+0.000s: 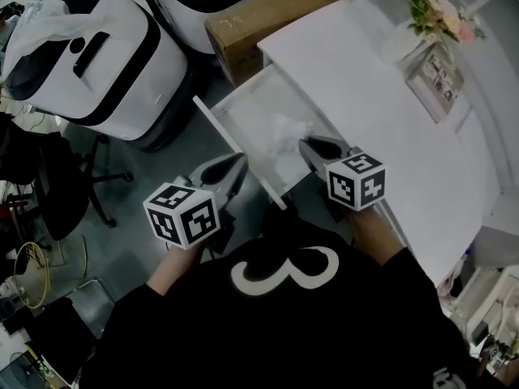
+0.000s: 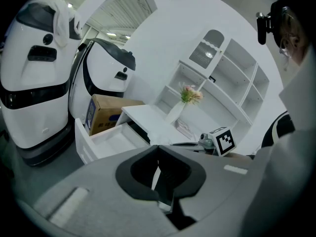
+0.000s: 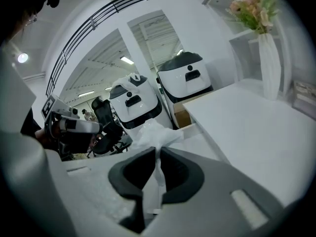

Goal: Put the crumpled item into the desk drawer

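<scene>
A crumpled white paper item (image 1: 288, 131) hangs over the open white desk drawer (image 1: 256, 102), pinched at its near end by my right gripper (image 1: 313, 147). In the right gripper view the paper (image 3: 155, 131) bulges out past the jaws, which are shut on a strip of it, with the right gripper (image 3: 158, 151) above the drawer's side. My left gripper (image 1: 233, 168) hovers just left of the drawer's front panel (image 1: 237, 149), shut and empty. The left gripper view shows the left gripper (image 2: 158, 147), the drawer (image 2: 111, 140) ahead and the right gripper's marker cube (image 2: 223, 140).
The white desk top (image 1: 381, 112) runs to the right, with a vase of flowers (image 1: 436, 13) and a photo frame (image 1: 438, 73) at its far end. A cardboard box (image 1: 268, 16) and large white machines (image 1: 89, 55) stand beyond the drawer. An office chair (image 1: 49, 177) is at left.
</scene>
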{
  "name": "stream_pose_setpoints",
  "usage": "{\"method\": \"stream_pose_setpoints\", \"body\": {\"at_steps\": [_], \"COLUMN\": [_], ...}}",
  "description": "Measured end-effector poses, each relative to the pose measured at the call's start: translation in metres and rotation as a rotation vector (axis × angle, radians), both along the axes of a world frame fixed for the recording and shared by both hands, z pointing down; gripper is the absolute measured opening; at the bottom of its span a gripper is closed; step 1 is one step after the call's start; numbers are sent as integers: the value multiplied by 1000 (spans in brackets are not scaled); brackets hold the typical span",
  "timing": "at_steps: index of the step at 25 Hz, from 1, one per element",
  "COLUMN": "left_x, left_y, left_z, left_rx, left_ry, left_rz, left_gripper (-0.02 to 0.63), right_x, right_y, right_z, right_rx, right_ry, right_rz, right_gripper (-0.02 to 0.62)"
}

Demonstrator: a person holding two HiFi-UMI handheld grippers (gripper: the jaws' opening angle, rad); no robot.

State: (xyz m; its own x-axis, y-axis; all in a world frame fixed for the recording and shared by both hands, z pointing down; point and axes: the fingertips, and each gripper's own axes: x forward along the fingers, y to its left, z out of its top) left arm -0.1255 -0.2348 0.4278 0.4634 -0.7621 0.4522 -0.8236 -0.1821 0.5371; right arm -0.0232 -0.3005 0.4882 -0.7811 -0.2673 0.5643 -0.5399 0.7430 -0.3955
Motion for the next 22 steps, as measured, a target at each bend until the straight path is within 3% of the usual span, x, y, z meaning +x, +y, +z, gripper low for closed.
{"method": "stream_pose_setpoints", "body": {"at_steps": [22], "left_x": [-55], "left_y": [-33], "left_z": [42], "left_rx": [-79], "left_ry": [22], "left_rz": [-118], "left_gripper": [11], "right_x": [-60], "right_y": [-46], "right_z": [128], "right_rx": [-121], "right_ry": [243], "right_rz": [-134], "right_gripper": [35]}}
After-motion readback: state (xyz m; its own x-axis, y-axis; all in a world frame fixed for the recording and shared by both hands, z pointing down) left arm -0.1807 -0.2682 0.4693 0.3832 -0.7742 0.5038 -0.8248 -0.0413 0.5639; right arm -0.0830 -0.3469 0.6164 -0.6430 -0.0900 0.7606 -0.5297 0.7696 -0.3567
